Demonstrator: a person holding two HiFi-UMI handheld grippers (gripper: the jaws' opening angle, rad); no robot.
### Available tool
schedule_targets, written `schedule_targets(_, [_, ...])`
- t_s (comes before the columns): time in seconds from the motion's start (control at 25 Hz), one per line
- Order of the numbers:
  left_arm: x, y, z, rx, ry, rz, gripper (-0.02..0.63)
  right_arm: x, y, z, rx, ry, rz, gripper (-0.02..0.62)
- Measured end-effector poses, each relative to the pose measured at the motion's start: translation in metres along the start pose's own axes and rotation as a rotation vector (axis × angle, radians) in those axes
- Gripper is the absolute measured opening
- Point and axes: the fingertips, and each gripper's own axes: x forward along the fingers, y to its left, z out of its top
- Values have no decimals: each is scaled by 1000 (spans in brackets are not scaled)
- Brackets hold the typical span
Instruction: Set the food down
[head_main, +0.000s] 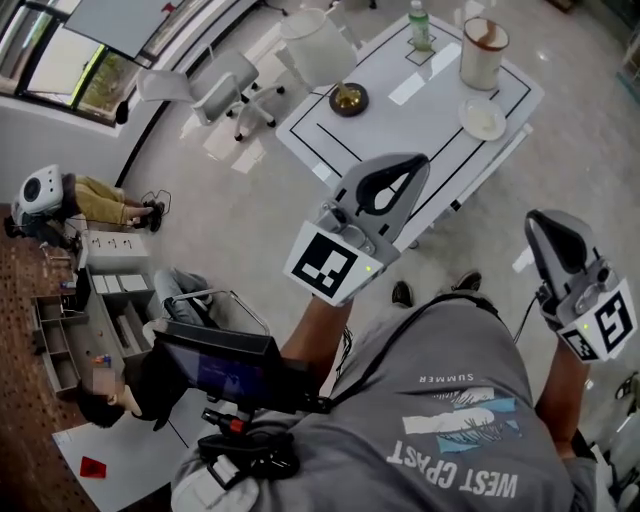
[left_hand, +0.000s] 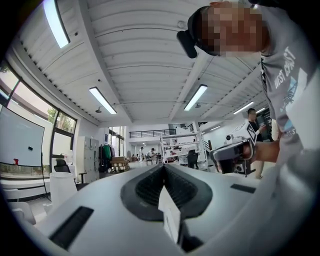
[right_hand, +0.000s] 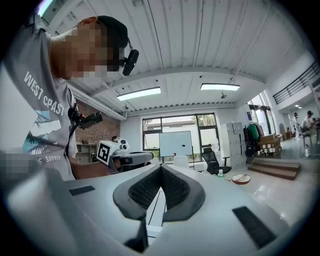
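Both grippers are held up in front of my chest, away from the white table. On the table sit a dark bowl, a pale plate, a tall cream canister and a green bottle. My left gripper is shut, with nothing between its pads. My right gripper is also shut and empty. Each gripper view shows the other gripper alongside, the right gripper and the left gripper. In the right gripper view the plate and bottle are far off.
Two white chairs stand left of the table. A person sits at a desk at lower left, and a wheeled cart stands near my feet. Shelving and other people show in the distance.
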Motion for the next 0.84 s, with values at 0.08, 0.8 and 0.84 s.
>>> schedule_targets(0.08, [-17,4,0,-3,-6,-12,8,9,16,-1,-2,3,-17,6])
schedule_targets(0.8, [-66,25,-7,-16,-25,-100,8,45,78,-11,17,45,-86,6])
schedule_targets(0.84, [-66,27,-7,-12,-25,-101,8,46,78,-11,17,47,-86,6])
